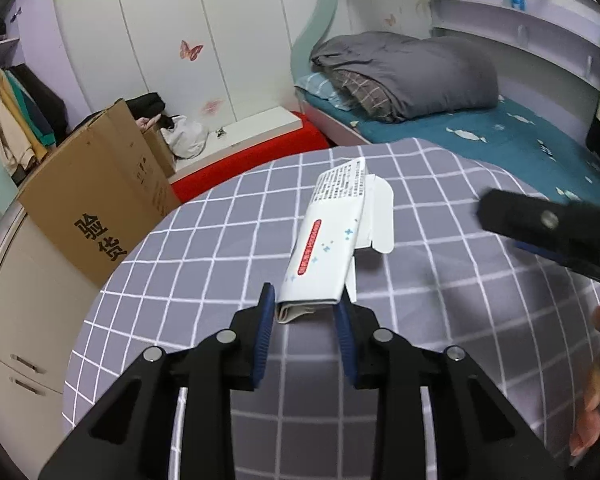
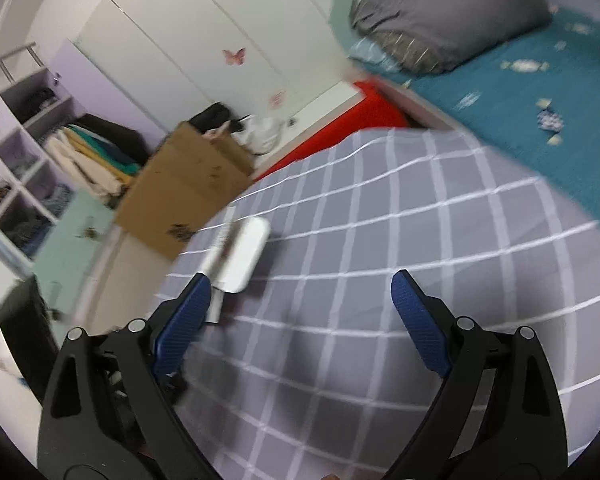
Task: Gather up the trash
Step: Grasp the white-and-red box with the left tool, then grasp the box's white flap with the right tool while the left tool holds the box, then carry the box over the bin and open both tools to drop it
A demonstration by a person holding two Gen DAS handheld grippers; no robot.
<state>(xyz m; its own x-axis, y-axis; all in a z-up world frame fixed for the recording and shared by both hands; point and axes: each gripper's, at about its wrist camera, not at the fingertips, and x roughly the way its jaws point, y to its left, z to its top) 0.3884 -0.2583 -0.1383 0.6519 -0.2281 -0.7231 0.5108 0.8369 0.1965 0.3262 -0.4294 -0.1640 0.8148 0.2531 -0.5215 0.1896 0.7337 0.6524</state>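
Left wrist view: the left gripper [image 1: 306,300] clasps the near end of a white carton [image 1: 324,240] with a red label, its blue pads pressed against both sides. The carton lies on a grey checked cloth covering the surface [image 1: 220,240], its open flap pointing away. A brown cardboard box [image 1: 96,196] stands beyond the surface's left edge.

Right wrist view, blurred: the right gripper [image 2: 300,292] is spread wide with nothing between its fingers, above the checked cloth. The white carton [image 2: 242,260] sits just beside its left finger.
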